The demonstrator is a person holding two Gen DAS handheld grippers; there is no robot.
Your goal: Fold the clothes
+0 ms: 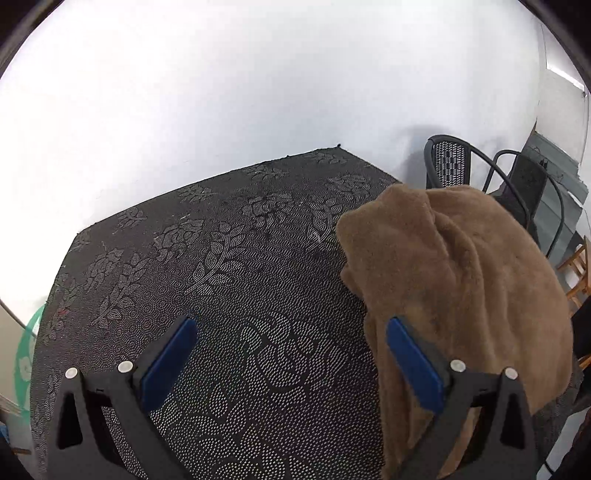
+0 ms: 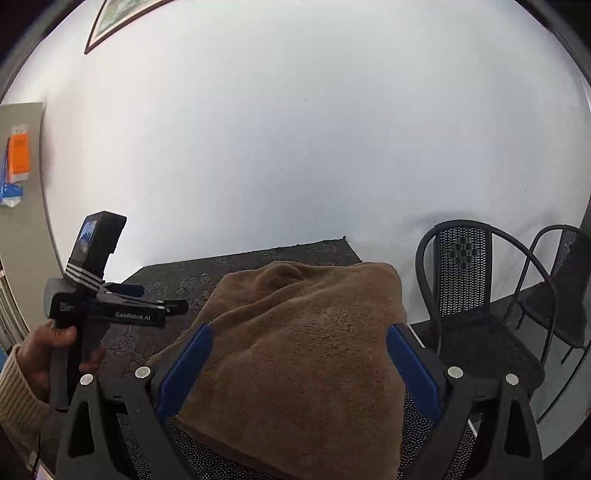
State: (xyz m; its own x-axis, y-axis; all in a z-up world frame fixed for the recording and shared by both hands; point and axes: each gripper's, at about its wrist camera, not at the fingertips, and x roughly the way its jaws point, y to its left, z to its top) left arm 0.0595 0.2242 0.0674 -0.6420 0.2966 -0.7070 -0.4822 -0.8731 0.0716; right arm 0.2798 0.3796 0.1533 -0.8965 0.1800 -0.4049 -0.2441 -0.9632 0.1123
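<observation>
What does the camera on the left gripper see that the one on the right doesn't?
Only the left view shows a wide bare stretch of the black tablecloth and a green basket at its edge. Only the right view shows the left gripper held in a hand, an orange notice and a picture frame. Both show the brown towel, the black chairs and open blue fingers.

A table (image 1: 229, 258) covered in a black cloth with an embossed floral pattern (image 2: 166, 280) carries a brown fleecy garment (image 1: 461, 280), which lies bunched in a heap on the table's right part and reaches over its right edge.
</observation>
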